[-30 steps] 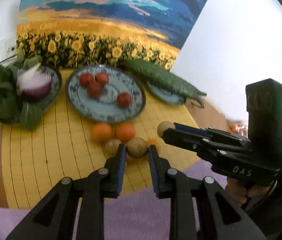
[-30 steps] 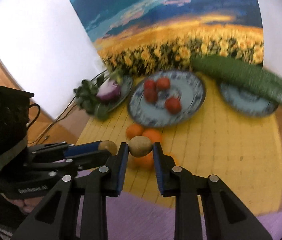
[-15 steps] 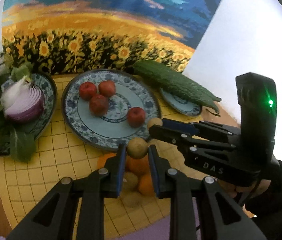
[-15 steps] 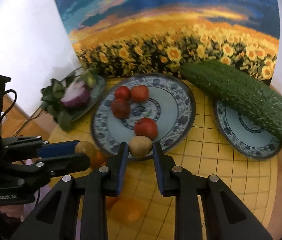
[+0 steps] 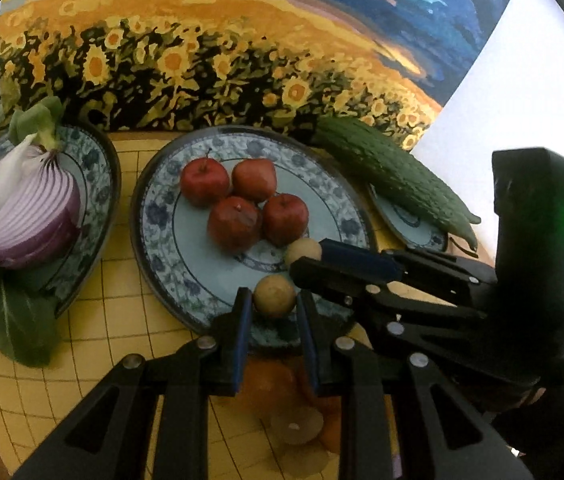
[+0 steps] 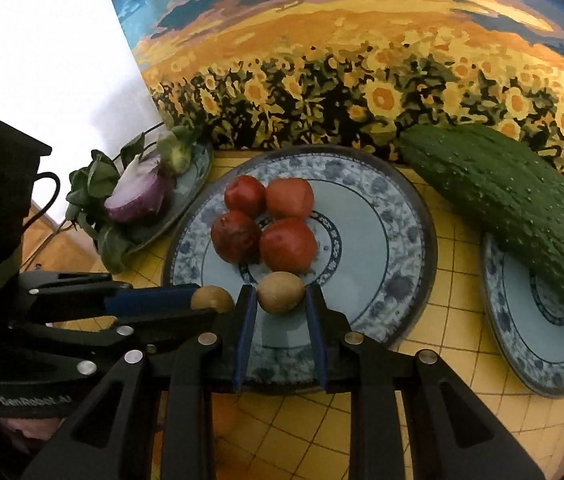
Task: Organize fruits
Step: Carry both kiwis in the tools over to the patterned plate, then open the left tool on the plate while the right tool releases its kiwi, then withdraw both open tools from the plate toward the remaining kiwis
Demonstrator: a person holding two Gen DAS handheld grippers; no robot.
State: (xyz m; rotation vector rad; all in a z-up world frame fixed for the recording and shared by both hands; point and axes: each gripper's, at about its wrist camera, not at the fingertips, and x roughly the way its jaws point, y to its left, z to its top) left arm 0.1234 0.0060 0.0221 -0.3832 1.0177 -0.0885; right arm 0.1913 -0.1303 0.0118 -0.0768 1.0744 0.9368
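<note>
Currently the left gripper (image 5: 273, 306) has its jaws closed on a small round brown kiwi-like fruit (image 5: 273, 295), lower centre of the left view. The right gripper (image 6: 279, 300) pinches a second brown fruit (image 6: 280, 292) the same way, centre of the right view.

Change over the last second: both grippers moved from over the loose oranges (image 5: 269, 384) to over the near rim of the large blue-patterned plate (image 5: 161, 248). Both views now sit closer to it. The four small red apples (image 5: 241, 204), spread out a second ago, now sit bunched touching each other.

Further out: halved purple onion on greens (image 5: 25, 216) on a plate at the left edge, and a long bumpy green gourd (image 6: 502, 188) across a smaller plate at right, sunflower painting behind.

Likely meaning: transport is done, so the next step is lowering and releasing both brown fruits beside the apples. Risk: they roll on the glazed surface.
</note>
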